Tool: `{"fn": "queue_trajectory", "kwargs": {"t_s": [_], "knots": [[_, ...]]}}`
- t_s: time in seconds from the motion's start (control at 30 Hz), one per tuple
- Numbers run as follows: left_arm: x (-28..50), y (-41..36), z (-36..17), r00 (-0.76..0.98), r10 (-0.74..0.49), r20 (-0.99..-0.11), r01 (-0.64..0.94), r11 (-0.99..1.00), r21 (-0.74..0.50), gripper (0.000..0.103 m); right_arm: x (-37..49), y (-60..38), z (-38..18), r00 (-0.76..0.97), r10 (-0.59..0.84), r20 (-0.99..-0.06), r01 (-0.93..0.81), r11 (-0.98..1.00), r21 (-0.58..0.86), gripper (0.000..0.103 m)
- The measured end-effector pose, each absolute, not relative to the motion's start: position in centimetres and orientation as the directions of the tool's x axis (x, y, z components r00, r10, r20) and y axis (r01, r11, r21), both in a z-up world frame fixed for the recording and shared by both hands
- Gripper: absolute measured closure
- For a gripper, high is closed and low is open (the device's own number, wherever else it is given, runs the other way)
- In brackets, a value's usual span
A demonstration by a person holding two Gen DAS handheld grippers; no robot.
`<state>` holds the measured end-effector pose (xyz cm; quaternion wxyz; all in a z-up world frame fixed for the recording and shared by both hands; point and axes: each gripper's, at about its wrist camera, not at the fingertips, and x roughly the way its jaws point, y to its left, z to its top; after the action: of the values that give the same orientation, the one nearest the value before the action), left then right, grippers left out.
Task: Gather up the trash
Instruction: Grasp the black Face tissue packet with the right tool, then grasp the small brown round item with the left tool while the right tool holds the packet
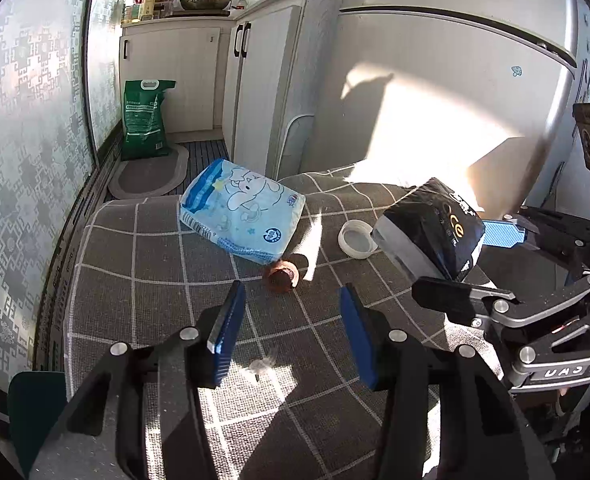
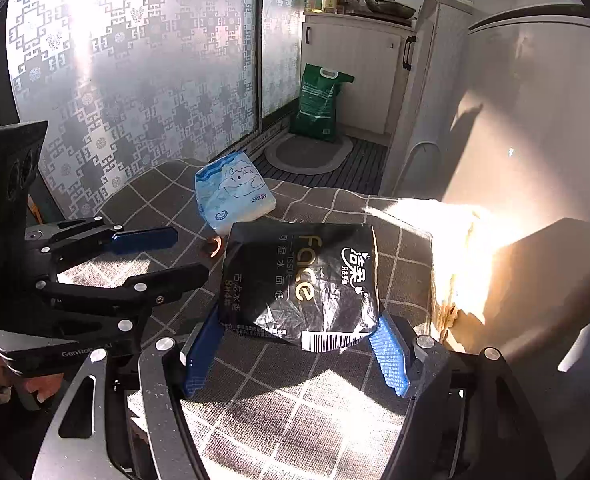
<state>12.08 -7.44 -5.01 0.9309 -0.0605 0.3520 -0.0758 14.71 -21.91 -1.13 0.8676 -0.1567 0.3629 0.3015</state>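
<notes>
Left wrist view: left tongs [image 1: 291, 328] open over the grey checked cloth of the desk [image 1: 143, 264], blue pads apart with nothing between them. Just ahead, a small brown round scrap [image 1: 283, 276] on the cloth, touching the near corner of a light blue tissue pack [image 1: 243, 212]. To the right of that, a white lid [image 1: 357, 238] lying flat, just beside a black tissue pack [image 1: 435, 228] lifted off the cloth and tilted, pinched in the right tongs [image 1: 475, 260] coming in from the right edge. Farther back, a green sack [image 1: 145, 120] on the floor against white cabinets [image 1: 263, 80]. Right wrist view: right tongs [image 2: 295, 344] gripping the near edge of the black tissue pack [image 2: 301, 280], one blue pad at each lower corner, both pressing on the wrapper, barcode toward the camera. Left tongs [image 2: 159, 256] seen from the side at the left, jaws apart and empty above the cloth. Behind the black pack, the light blue tissue pack [image 2: 233, 192] on the desk [image 2: 327, 392], and the brown scrap [image 2: 211, 246] partly hidden beside it. Bright sun patch on the wall at the right.
</notes>
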Motion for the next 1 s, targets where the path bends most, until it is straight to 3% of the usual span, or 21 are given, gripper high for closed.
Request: {"fn": "queue_trajectory", "kwargs": {"t_s": [0.1,0.37,0.53,0.6,0.77,1.0], "knots": [[13.0,-7.8,-5.5,0.712,-0.169,-0.682,0.062,0.982,-0.178,0.059,14.0,-23.1,-0.8,0.560,0.411,-0.719,-0.632,0.773,-0.051,0.034],[14.4,-8.1,-5.8,0.695,-0.134,-0.707,0.005,0.983,-0.182,0.064,13.5,-25.9,-0.9,0.561,0.421,-0.713,-0.612,0.790,-0.015,0.034],[15.1,-8.2,-5.9,0.693,-0.098,-0.715,-0.023,0.987,-0.158,0.072,13.2,-26.3,-1.8,0.547,0.424,-0.722,-0.620,0.785,-0.009,0.034],[15.2,-8.2,-6.0,0.695,-0.080,-0.715,-0.039,0.988,-0.148,0.080,13.1,-26.6,-1.9,0.545,0.425,-0.723,-0.618,0.786,-0.004,0.034],[15.0,-8.4,-5.9,0.703,-0.070,-0.708,-0.025,0.992,-0.123,0.080,13.2,-26.5,-1.7,0.544,0.430,-0.720,-0.615,0.789,0.007,0.034],[13.7,-7.7,-5.8,0.704,-0.136,-0.697,0.013,0.984,-0.179,0.080,13.3,-25.2,-1.8,0.534,0.436,-0.725,-0.626,0.779,0.007,0.034]]}}
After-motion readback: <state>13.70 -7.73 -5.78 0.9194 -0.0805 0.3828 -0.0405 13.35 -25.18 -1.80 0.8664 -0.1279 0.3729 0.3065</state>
